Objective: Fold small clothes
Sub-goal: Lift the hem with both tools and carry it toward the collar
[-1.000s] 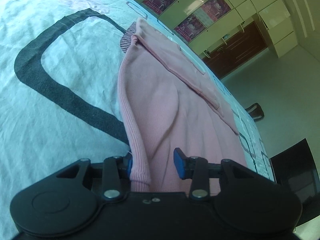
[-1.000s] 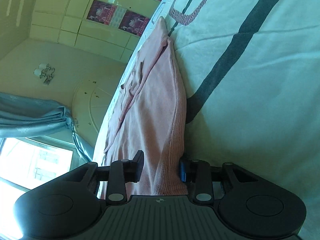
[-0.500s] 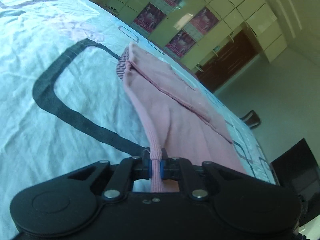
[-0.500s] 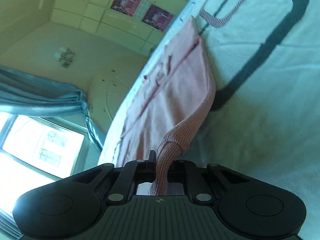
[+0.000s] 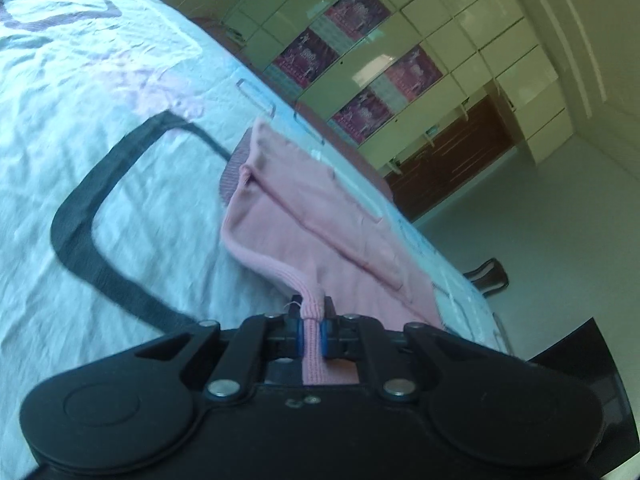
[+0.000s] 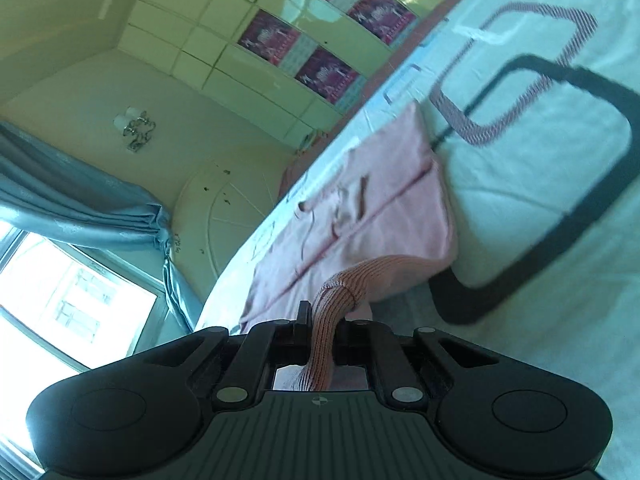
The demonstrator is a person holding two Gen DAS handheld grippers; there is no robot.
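Left wrist view: left gripper (image 5: pixel 310 330) is clamped on the ribbed hem of the one pink sweater (image 5: pixel 304 216), right gripper (image 6: pixel 322 340) pinching the other hem corner. The sweater's long axis runs straight away from both across the bedsheet (image 5: pixel 80 120), hem end raised. Two grippers, equally near.

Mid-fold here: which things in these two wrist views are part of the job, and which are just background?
Part of the job:
- pink knit garment, ribbed hem pinched at two spots
- left gripper, jaws shut on the hem
- right gripper, jaws shut on the hem
- bedsheet, the folding surface

Just lying about:
- wall cabinets
- posters
- curtain
- chair
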